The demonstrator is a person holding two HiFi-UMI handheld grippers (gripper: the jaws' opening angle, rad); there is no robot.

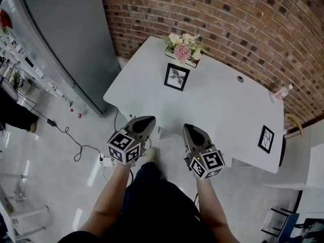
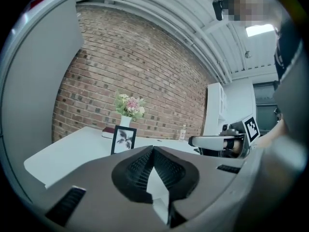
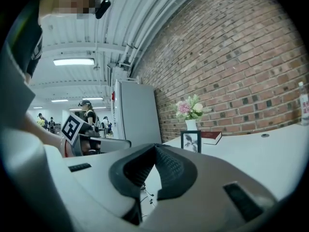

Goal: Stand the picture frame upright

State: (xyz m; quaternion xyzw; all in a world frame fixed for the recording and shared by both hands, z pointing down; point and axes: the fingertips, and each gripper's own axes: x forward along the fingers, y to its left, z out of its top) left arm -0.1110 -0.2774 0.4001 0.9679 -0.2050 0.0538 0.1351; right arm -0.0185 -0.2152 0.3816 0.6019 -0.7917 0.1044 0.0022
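Note:
A black picture frame [image 1: 176,77] with a leaf print stands upright on the white table [image 1: 223,100], in front of a vase of flowers [image 1: 183,48]. It also shows in the left gripper view [image 2: 123,140] and the right gripper view [image 3: 191,141]. A second black frame [image 1: 266,138] is near the table's right end; whether it lies flat I cannot tell. My left gripper [image 1: 146,122] [image 2: 153,149] and right gripper [image 1: 190,131] [image 3: 155,147] hang side by side at the table's near edge. Both are shut and hold nothing.
A grey fridge [image 1: 61,34] stands left of the table and a brick wall [image 1: 228,19] runs behind it. A red book [image 3: 211,137] lies by the vase and a small bottle [image 1: 282,92] stands at the far right. Cables [image 1: 76,146] trail on the floor.

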